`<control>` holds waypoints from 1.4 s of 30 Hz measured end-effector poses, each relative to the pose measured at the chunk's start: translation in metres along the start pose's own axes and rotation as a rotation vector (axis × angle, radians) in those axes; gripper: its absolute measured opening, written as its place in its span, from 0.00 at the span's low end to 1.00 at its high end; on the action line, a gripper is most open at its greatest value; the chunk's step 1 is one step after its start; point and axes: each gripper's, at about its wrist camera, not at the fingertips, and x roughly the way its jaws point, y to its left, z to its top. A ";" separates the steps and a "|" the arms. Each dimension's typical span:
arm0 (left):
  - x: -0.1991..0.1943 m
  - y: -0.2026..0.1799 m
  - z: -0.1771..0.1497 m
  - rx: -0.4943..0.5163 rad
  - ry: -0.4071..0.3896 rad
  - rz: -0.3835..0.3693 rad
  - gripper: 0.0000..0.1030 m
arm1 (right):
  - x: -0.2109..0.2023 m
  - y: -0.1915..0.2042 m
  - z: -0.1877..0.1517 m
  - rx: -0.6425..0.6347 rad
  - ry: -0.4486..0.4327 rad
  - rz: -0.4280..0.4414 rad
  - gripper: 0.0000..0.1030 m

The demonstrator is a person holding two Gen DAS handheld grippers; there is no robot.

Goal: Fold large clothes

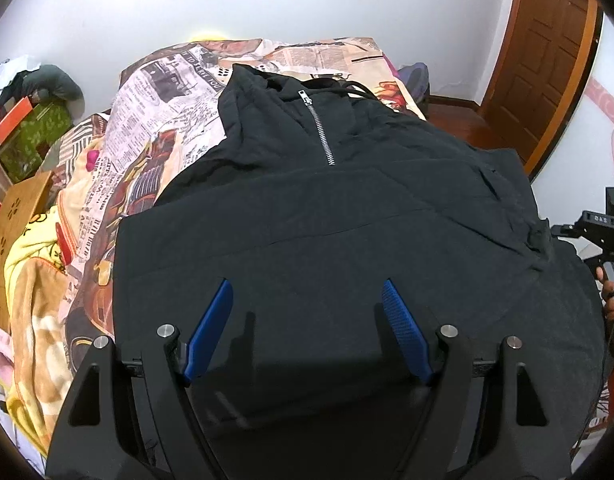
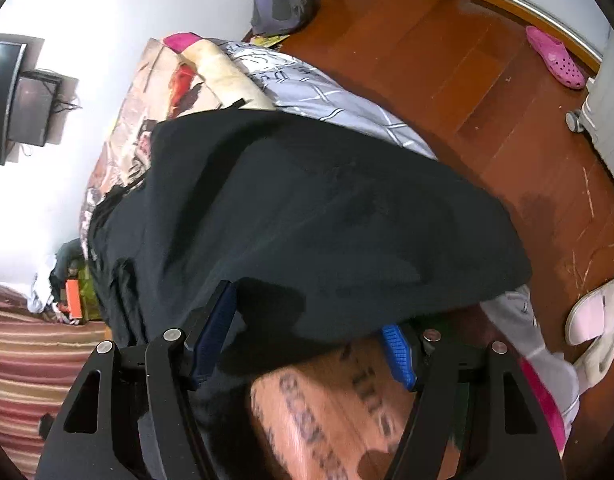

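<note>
A large black hooded jacket (image 1: 327, 216) with a silver zipper (image 1: 319, 128) lies spread on a bed with a newspaper-print blanket (image 1: 163, 92). Its hood points to the far wall. My left gripper (image 1: 307, 292) is open above the jacket's lower part, its blue pads wide apart and holding nothing. In the right wrist view the jacket (image 2: 307, 216) drapes over the bed's side. My right gripper (image 2: 307, 308) is open at the jacket's hem; its right blue fingertip (image 2: 397, 344) is partly under the hem edge. The right gripper's body (image 1: 605, 228) shows at the far right of the left wrist view.
A wooden door (image 1: 547, 56) stands at the right. Boxes and clutter (image 1: 27, 132) sit left of the bed. On the wooden floor (image 2: 487, 80) lie a pink clog (image 2: 555, 56) and white slippers (image 2: 595, 320). A screen (image 2: 11, 96) hangs on the wall.
</note>
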 end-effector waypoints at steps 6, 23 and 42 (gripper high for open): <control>-0.008 0.004 -0.006 0.011 -0.009 0.004 0.74 | -0.019 0.007 0.002 -0.051 -0.101 -0.093 0.33; -0.036 0.023 -0.019 -0.020 -0.055 -0.022 0.74 | -0.106 0.158 -0.072 -0.593 -0.326 0.120 0.08; -0.045 0.054 -0.055 -0.032 -0.021 0.014 0.74 | -0.007 0.191 -0.158 -0.830 -0.123 -0.217 0.28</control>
